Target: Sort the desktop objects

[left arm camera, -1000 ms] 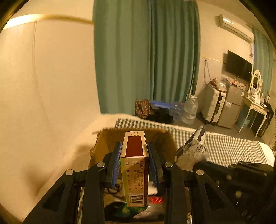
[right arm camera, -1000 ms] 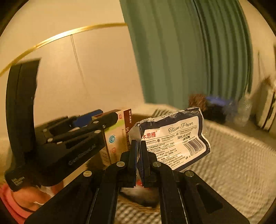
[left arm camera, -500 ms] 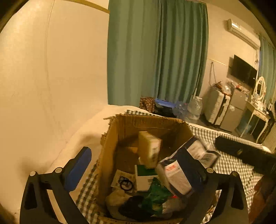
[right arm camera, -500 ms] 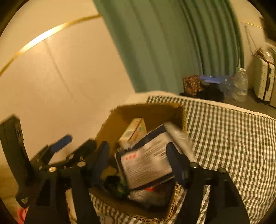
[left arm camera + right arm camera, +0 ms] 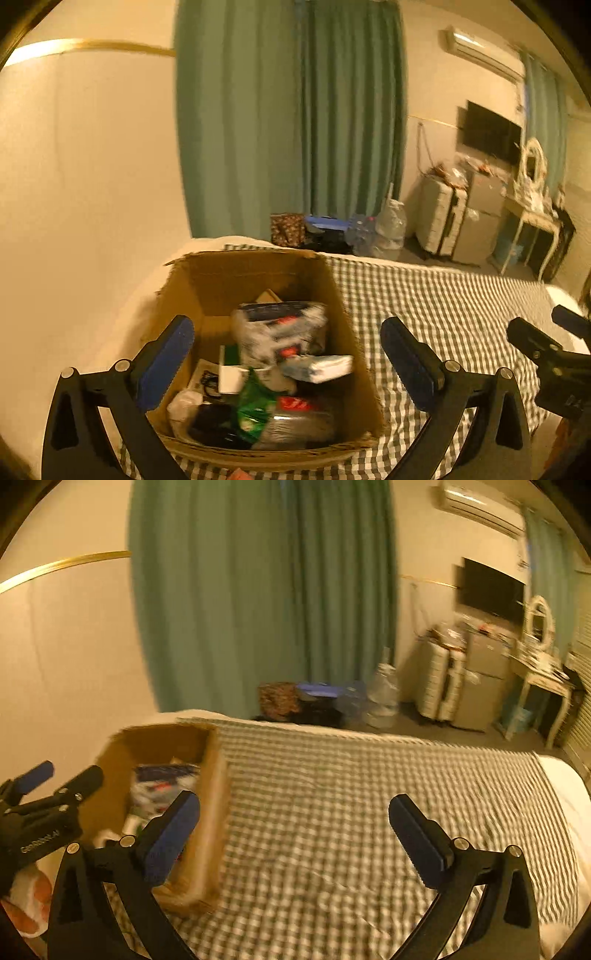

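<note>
A brown cardboard box [image 5: 207, 280] stands on a green-and-white checked cloth [image 5: 436, 306]. It holds a tissue pack [image 5: 280, 328], a small white pack [image 5: 317, 367], a green packet [image 5: 255, 406] and several other items. My left gripper [image 5: 288, 363] is open and empty, held above the box. My right gripper [image 5: 295, 834] is open and empty over the cloth, to the right of the box [image 5: 210, 794]. The left gripper [image 5: 40, 812] shows at the left edge of the right wrist view. The right gripper [image 5: 550, 354] shows at the right edge of the left wrist view.
A cream wall lies to the left and green curtains [image 5: 288, 122] behind. Bags and water bottles [image 5: 388, 229] sit on the floor past the far edge. Suitcases [image 5: 443, 218], a TV [image 5: 487, 133] and a white dressing table [image 5: 535, 218] stand at the far right.
Both grippers have opened. The brown-and-white carton and the tissue pack have dropped into the box. My right gripper has swung right, away from the box, over the cloth.
</note>
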`<state>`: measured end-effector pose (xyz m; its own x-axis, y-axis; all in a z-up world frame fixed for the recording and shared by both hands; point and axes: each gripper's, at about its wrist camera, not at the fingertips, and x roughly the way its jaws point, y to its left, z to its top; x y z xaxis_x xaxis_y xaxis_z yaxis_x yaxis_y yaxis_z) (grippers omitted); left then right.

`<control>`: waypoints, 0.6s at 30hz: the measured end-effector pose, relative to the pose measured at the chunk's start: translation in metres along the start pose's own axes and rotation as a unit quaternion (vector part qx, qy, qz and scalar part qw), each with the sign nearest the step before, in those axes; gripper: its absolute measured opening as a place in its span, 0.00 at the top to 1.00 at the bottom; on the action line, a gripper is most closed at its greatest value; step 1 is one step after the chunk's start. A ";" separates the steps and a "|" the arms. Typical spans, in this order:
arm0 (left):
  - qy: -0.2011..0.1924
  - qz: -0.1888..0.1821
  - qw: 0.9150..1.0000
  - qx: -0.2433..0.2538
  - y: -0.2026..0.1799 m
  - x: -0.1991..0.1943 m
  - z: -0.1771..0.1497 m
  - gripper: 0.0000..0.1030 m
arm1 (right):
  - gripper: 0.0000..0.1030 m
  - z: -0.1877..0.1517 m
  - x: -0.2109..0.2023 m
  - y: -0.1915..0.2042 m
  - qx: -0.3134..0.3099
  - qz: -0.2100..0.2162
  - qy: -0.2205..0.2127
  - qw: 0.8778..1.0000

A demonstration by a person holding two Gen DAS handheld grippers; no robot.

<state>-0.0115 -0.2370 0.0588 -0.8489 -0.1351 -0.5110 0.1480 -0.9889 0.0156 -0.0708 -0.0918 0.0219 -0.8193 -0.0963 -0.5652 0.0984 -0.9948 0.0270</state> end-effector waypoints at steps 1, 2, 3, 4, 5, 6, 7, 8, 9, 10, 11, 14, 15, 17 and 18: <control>-0.003 0.000 1.000 0.011 -0.007 0.000 -0.001 0.00 | 0.00 -0.004 0.002 -0.004 0.003 -0.008 0.007 1.000; -0.004 -0.002 1.000 0.017 -0.011 0.000 -0.003 0.00 | 0.00 -0.008 0.002 -0.007 0.007 -0.019 0.012 1.000; -0.008 -0.004 1.000 0.022 -0.015 0.000 -0.004 0.00 | 0.00 -0.013 0.000 -0.012 0.012 -0.025 0.011 1.000; -0.013 -0.006 1.000 0.023 -0.019 -0.002 -0.006 0.00 | 0.00 -0.019 -0.003 -0.016 0.017 -0.030 0.008 0.999; -0.014 -0.011 1.000 0.023 -0.021 -0.001 -0.007 0.00 | 0.00 -0.022 -0.006 -0.020 0.019 -0.037 0.006 0.999; -0.013 -0.016 0.999 0.024 -0.022 -0.001 -0.008 0.00 | 0.00 -0.024 -0.006 -0.020 0.019 -0.044 0.006 0.999; -0.010 -0.019 0.999 0.024 -0.024 0.001 -0.009 0.00 | 0.00 -0.025 -0.008 -0.021 0.017 -0.049 0.006 0.999; -0.007 -0.019 0.999 0.025 -0.025 0.003 -0.010 0.00 | 0.00 -0.025 -0.011 -0.021 0.014 -0.053 0.002 0.998; -0.004 -0.018 1.000 0.025 -0.026 0.005 -0.011 0.00 | 0.00 -0.026 -0.013 -0.021 0.011 -0.057 -0.001 0.998; -0.001 -0.019 0.999 0.027 -0.027 0.006 -0.012 0.00 | 0.00 -0.026 -0.013 -0.020 0.010 -0.060 -0.004 0.998; 0.000 -0.021 0.999 0.028 -0.028 0.008 -0.013 0.00 | 0.00 -0.026 -0.013 -0.017 0.009 -0.063 -0.007 0.998; 0.000 -0.018 1.000 0.025 -0.027 0.010 -0.015 0.00 | 0.00 -0.028 -0.008 -0.014 0.001 -0.067 -0.004 0.998; -0.002 -0.016 1.000 0.020 -0.026 0.010 -0.015 0.00 | 0.00 -0.029 -0.007 -0.013 0.000 -0.068 -0.004 0.998; 0.000 -0.020 1.000 0.012 -0.022 0.011 -0.015 0.00 | 0.00 -0.029 -0.005 -0.012 0.001 -0.064 0.002 0.998; 0.002 -0.023 1.000 0.009 -0.021 0.012 -0.014 0.00 | 0.00 -0.029 -0.003 -0.014 0.002 -0.063 0.006 0.998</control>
<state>-0.0177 -0.2169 0.0398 -0.8521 -0.0900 -0.5157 0.1004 -0.9949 0.0077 -0.0537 -0.0768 -0.0005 -0.8185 0.0290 -0.5737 -0.0065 -0.9991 -0.0413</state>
